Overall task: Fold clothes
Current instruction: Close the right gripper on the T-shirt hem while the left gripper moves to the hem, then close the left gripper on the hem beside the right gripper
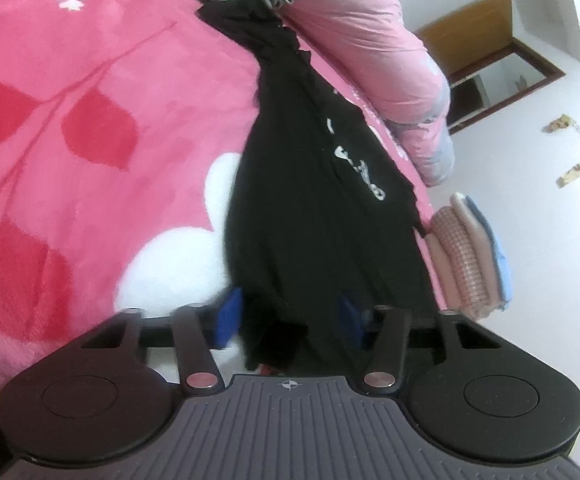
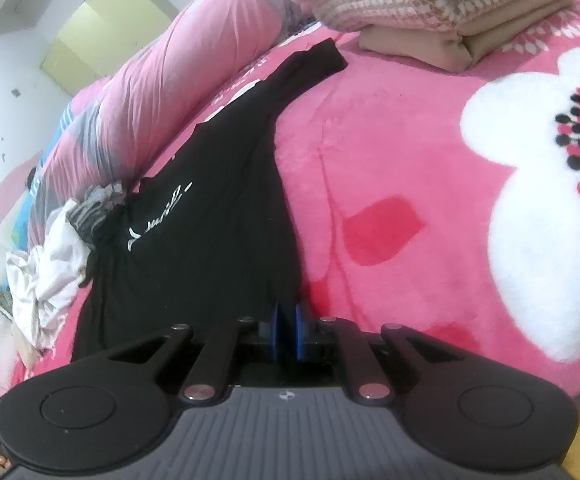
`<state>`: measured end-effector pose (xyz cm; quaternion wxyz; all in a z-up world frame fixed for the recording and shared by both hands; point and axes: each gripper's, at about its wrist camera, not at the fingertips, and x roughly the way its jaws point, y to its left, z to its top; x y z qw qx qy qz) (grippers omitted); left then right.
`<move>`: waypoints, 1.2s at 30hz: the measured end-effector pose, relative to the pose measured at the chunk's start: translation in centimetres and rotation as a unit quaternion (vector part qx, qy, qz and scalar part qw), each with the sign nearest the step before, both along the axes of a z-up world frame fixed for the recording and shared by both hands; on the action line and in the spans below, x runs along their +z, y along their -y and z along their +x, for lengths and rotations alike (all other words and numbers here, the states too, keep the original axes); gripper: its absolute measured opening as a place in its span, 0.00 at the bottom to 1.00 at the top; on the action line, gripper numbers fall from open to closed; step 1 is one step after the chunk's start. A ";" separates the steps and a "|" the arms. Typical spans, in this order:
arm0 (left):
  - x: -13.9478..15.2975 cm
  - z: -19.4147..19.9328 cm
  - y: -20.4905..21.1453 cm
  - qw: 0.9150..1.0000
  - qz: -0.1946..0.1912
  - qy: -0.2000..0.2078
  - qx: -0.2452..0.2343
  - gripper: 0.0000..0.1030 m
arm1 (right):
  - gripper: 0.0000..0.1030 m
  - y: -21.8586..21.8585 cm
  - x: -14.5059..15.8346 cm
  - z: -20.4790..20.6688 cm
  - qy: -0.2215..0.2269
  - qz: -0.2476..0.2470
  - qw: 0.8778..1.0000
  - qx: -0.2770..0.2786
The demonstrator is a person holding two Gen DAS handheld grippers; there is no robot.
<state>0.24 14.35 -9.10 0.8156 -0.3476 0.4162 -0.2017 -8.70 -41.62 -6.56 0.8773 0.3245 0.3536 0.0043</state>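
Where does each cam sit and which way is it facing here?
Left wrist: on the left tongs, looking along the black shirt across the pink blanket; blue pads spread wide, shirt hem between them, folded stack at right.
Right wrist: on the right tongs, looking along the same shirt toward the folded stack; pads nearly together at the shirt's edge, grip not certain.
Own body: only the tongs in both.
Shared: shirt, blanket, stack, pink quilt, from opposite ends of the shirt.

Home bedroom. Indicated by pink floral fleece blanket (image 2: 430,128), rolled quilt (image 1: 374,60), folded clothes stack (image 2: 430,4).
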 end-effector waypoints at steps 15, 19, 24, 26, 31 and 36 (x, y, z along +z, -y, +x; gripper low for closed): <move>2.4 -2.9 1.3 0.999 0.025 0.036 -0.030 0.02 | 0.02 -0.5 5.5 -4.7 0.063 -0.079 0.994 -0.043; 0.6 -3.3 1.0 0.999 0.024 -0.001 -0.037 0.01 | 0.02 0.8 2.9 -5.3 0.026 -0.050 0.996 -0.071; 1.1 -3.5 0.7 0.999 0.029 0.016 -0.039 0.01 | 0.02 1.6 3.1 -5.4 0.028 -0.042 0.996 -0.078; 1.0 -3.6 0.8 0.998 0.038 0.015 -0.043 0.01 | 0.02 1.4 2.9 -5.0 0.024 -0.041 0.996 -0.075; 0.9 -4.0 1.4 0.996 0.066 0.011 -0.056 0.01 | 0.03 1.4 1.8 -4.7 -0.004 -0.041 0.996 -0.075; 0.6 -4.4 1.4 0.995 0.081 0.007 -0.063 0.01 | 0.11 1.8 1.5 -5.4 -0.022 -0.040 0.994 -0.100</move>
